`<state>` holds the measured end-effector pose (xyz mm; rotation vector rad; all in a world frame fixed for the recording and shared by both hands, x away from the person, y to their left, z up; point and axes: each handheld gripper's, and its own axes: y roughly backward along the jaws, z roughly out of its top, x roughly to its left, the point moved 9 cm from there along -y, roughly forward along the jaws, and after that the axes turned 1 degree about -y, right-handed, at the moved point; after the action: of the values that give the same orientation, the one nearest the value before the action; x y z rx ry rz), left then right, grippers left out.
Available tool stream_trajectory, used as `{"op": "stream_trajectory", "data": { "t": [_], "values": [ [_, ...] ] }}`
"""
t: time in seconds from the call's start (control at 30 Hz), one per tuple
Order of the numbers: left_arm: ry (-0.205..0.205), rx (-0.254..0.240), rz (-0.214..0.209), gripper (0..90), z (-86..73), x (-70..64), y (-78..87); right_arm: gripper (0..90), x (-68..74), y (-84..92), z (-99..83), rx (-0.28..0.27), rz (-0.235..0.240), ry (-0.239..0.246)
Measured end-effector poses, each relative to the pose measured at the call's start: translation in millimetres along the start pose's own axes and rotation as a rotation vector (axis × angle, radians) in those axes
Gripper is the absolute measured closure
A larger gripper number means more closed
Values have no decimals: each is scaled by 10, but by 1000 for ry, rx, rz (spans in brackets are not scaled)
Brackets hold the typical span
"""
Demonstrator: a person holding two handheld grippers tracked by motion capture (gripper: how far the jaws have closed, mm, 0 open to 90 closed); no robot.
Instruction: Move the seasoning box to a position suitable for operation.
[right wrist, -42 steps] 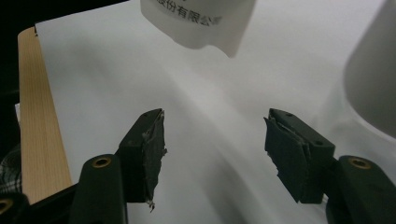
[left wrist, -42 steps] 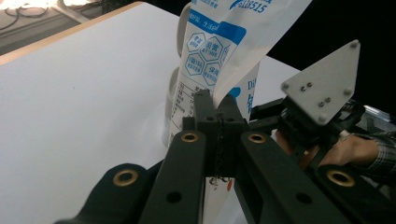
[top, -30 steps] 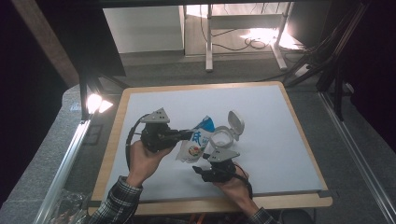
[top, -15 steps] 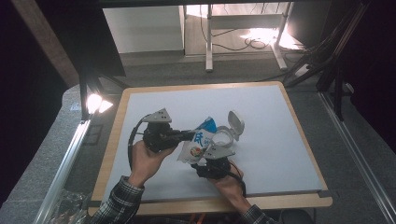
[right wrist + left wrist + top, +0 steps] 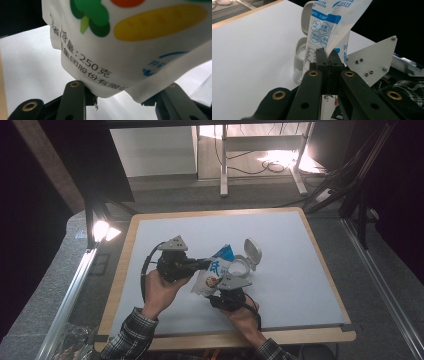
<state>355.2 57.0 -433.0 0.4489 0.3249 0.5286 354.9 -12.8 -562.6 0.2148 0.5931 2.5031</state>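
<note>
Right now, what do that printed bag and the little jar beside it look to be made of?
The bag looks like thin glossy plastic film: it creases, folds where pinched, and carries bright printing. The jar seems to be clear plastic or glass, since the table shows through its wall; its flipped-up lid looks like matte white plastic. I can't settle glass versus plastic by sight.

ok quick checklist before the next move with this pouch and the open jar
1. Left gripper clamped on the pouch edge: ok, jaws shut on the film.
2. Right gripper gripping the pouch's lower end: cannot tell; its jaws have just been closing with the pouch between them, but pad contact is hidden.
3. Jar lid out of the way: ok, the flip lid stands open.
4. Jar upright on the table: ok.
5. Pouch mouth opened for pouring: cannot tell.
6. Pouch close to the jar: ok, right beside it.
</note>
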Motion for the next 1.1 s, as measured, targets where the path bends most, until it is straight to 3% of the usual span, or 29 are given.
{"op": "stream_trajectory", "data": {
  "t": [0.27,0.4,0.43,0.5,1.1],
  "values": [
    [-10,7,21,900,10,37,-63,589,-6,-7,-16,5,39,-3],
    [-3,6,19,900,21,57,-101,589,-12,-1,-21,2,56,-10],
    [-2,7,17,899,23,61,-109,589,-4,9,-26,7,83,-9],
    [1,6,12,897,29,64,-130,589,-8,9,-23,0,73,-23],
    [8,18,-1,895,63,86,-312,589,49,27,-84,12,161,-79]
  ]
}}
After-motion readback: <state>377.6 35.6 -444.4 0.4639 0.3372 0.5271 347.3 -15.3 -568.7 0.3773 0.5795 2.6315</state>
